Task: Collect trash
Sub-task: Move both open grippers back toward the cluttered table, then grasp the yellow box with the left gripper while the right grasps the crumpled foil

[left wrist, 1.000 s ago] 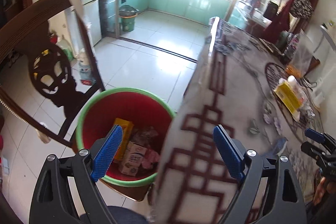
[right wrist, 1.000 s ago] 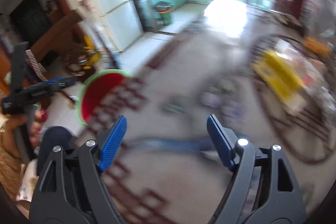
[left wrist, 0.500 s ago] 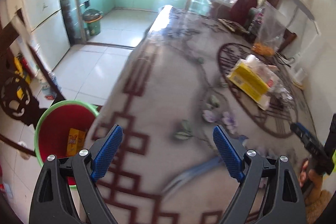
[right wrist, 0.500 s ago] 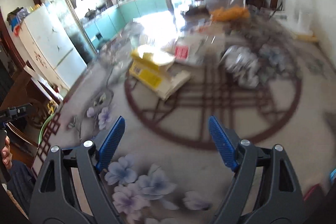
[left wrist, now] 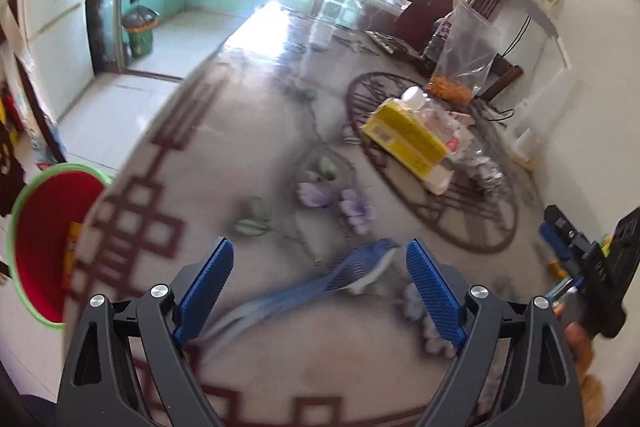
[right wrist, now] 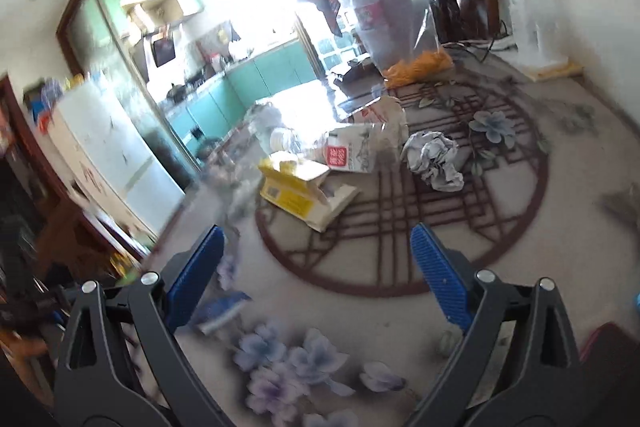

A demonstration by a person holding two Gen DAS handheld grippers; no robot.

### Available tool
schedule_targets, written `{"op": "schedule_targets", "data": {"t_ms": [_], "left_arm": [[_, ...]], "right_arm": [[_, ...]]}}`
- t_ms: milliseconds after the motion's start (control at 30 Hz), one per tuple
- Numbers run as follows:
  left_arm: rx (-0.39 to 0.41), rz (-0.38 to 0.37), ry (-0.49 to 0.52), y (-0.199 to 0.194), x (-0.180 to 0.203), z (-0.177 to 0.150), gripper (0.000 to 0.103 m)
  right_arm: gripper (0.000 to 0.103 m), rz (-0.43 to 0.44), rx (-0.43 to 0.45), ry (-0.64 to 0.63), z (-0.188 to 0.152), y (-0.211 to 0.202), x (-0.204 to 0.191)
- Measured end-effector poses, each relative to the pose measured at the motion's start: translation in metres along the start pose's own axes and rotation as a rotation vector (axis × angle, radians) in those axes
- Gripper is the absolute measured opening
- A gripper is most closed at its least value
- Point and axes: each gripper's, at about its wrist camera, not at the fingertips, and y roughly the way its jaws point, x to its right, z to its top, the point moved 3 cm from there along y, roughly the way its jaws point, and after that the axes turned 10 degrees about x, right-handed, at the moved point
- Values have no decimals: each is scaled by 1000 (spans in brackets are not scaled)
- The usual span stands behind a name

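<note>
A yellow carton [left wrist: 404, 141] [right wrist: 294, 187] lies on the patterned table with a clear plastic bottle [left wrist: 440, 115] [right wrist: 296, 143], a white printed packet [right wrist: 356, 151] and a crumpled paper ball [right wrist: 434, 159] around it. A red bin with a green rim [left wrist: 48, 239] stands below the table's left edge and holds a yellow pack. My left gripper [left wrist: 318, 285] hangs open over the table, above a blue flat tool [left wrist: 352, 269]. My right gripper [right wrist: 316, 273] faces the trash pile, its jaws opening with nothing between them; it also shows at the right edge of the left wrist view [left wrist: 568, 247].
A clear bag with orange bits [left wrist: 464, 67] [right wrist: 416, 67] stands at the far side of the table. A white fridge [right wrist: 108, 155], a green kitchen bin [left wrist: 138, 33] and dark wooden furniture [right wrist: 44, 227] lie to the left. A white wall [left wrist: 592, 87] borders the table on the right.
The left gripper swung right from above the red bin to over the table. The right gripper swung toward the trash pile and its jaws widened.
</note>
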Motion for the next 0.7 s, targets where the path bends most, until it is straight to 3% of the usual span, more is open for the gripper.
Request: {"op": "schedule_targets", "data": {"t_ms": [133, 267, 333, 433, 500, 633, 700], "left_arm": [[2, -11, 110, 30, 47, 22, 84], [-17, -82, 92, 79, 92, 48, 87], [-22, -45, 67, 111, 105, 62, 88], [-146, -16, -84, 170, 114, 66, 88], [-194, 48, -142, 201, 116, 65, 88], [-262, 152, -164, 244, 118, 54, 89], [-236, 176, -135, 251, 125, 56, 92]], "right_arm": [[95, -67, -12, -13, 5, 8, 9], [95, -63, -56, 185, 6, 22, 47], [95, -55, -71, 276, 6, 26, 65], [95, -52, -73, 349, 6, 25, 82], [95, -43, -62, 364, 9, 24, 87], [95, -14, -57, 355, 14, 23, 83], [95, -46, -59, 290, 16, 27, 79]]}}
